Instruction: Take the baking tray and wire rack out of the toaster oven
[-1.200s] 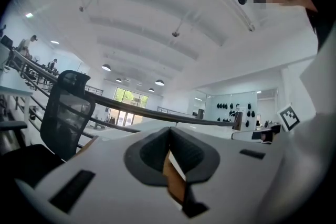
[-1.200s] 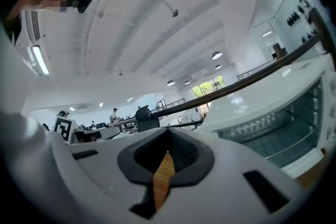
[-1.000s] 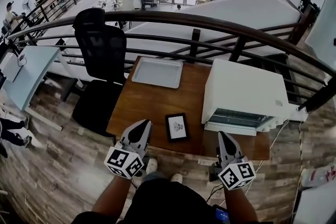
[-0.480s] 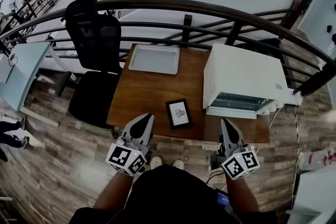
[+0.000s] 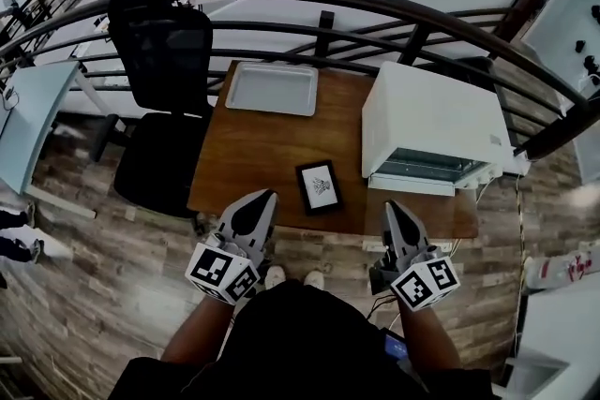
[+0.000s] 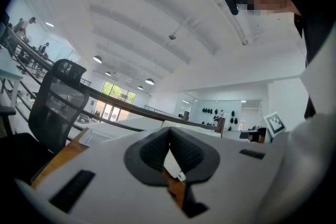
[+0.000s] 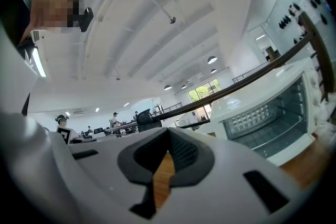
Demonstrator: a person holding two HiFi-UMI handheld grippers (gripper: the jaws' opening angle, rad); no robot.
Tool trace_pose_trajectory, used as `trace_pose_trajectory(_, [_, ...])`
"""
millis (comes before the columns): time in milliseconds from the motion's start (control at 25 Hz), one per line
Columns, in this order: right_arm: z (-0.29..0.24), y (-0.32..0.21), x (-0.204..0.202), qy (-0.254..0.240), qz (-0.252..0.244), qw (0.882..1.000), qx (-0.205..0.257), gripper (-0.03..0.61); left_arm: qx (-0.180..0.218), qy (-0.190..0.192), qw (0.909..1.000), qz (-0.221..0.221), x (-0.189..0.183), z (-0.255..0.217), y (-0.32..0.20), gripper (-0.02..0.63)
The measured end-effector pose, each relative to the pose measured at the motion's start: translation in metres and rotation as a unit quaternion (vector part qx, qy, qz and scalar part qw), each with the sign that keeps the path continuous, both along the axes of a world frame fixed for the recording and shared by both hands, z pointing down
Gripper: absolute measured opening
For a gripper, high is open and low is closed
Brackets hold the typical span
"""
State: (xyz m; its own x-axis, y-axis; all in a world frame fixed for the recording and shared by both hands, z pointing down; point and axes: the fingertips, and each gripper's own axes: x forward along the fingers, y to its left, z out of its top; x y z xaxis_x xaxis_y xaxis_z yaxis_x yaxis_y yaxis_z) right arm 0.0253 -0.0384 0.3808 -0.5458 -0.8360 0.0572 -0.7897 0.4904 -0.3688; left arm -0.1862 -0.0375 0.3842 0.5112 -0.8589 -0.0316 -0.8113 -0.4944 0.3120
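Note:
A white toaster oven (image 5: pixel 436 122) stands at the right of the wooden table (image 5: pixel 258 164); its glass front (image 5: pixel 429 167) faces me. The right gripper view shows the oven (image 7: pixel 273 107) with a wire rack (image 7: pixel 275 131) inside. A silver baking tray (image 5: pixel 273 88) lies flat on the table's far left part, outside the oven. My left gripper (image 5: pixel 262 199) is shut and empty at the table's front edge, left of centre. My right gripper (image 5: pixel 392 207) is also shut and empty, at the front edge just short of the oven. Each gripper view shows its own jaws together: left gripper (image 6: pixel 169 131), right gripper (image 7: pixel 168 131).
A small black-framed tablet (image 5: pixel 318 186) lies on the table between the grippers. A black office chair (image 5: pixel 161 61) stands left of the table. A dark curved railing (image 5: pixel 394 9) runs behind the table and oven. Cables (image 5: pixel 380 304) hang under the front edge on the right.
The table and oven have slid upward in the head view. My right gripper has crept a little toward the oven. Both grippers stayed shut and empty.

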Motion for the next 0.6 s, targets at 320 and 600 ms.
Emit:
trace_pose_trajectory(320, [0.014,0.011,0.002,0.023,0.041,0.999,-0.017,-0.003,-0.001,0.016,0.9994,0.032,-0.004,0.007,-0.004,0.012])
trace_pose_trajectory(600, [0.023,0.013,0.036,0.057,0.109,0.992,-0.018,-0.003,0.0,0.025,0.9969,0.075,0.014,0.009,-0.01,0.012])
